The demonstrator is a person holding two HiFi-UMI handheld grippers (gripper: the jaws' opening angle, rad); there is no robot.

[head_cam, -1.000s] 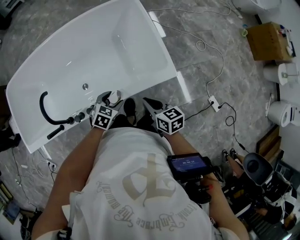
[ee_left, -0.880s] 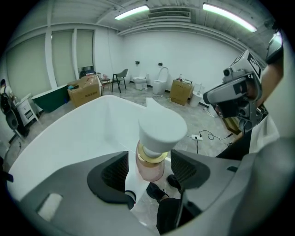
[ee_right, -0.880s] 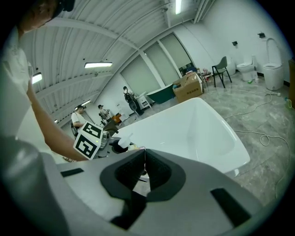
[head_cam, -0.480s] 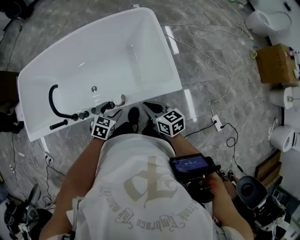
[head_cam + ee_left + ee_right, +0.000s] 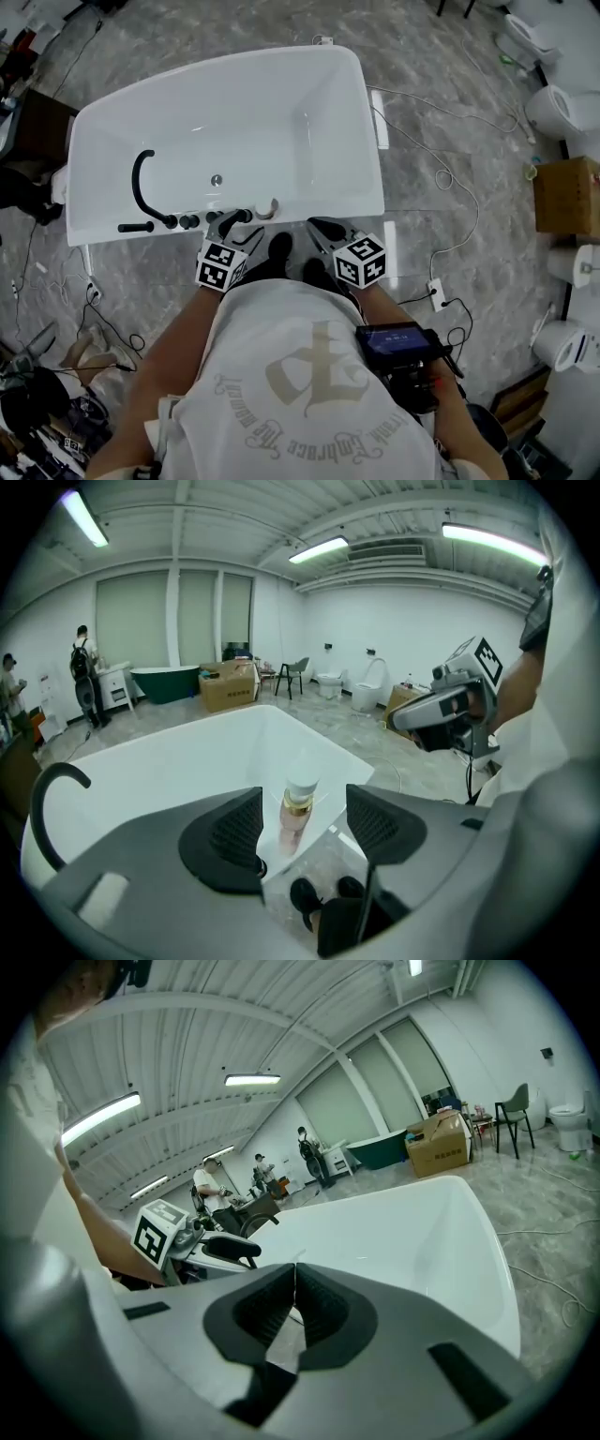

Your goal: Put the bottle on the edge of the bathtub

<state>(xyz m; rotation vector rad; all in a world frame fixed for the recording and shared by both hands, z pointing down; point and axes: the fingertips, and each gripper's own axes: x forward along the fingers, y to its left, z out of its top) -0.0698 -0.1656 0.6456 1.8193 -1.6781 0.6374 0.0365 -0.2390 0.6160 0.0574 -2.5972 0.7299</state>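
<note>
A small pinkish bottle (image 5: 296,810) with a gold collar and white cap stands upright on the near rim of the white bathtub (image 5: 309,202); the head view shows the bottle (image 5: 271,208) there too. My left gripper (image 5: 302,801) is open, its pads on either side of the bottle and clear of it; in the head view the left gripper (image 5: 234,226) sits just short of the rim. My right gripper (image 5: 294,1290) is shut on nothing, and in the head view the right gripper (image 5: 324,228) hovers by the rim, right of the bottle.
A black curved hose (image 5: 141,186) and dark knobs (image 5: 187,221) sit on the rim left of the bottle. Cables (image 5: 441,178) trail over the marble floor. A cardboard box (image 5: 567,192) and toilets (image 5: 553,108) stand at right. People (image 5: 84,686) stand far off.
The left gripper, which was at the bottle on the rim, has opened and drawn back a little; the bottle stays standing. The head view has swung so the tub lies more level.
</note>
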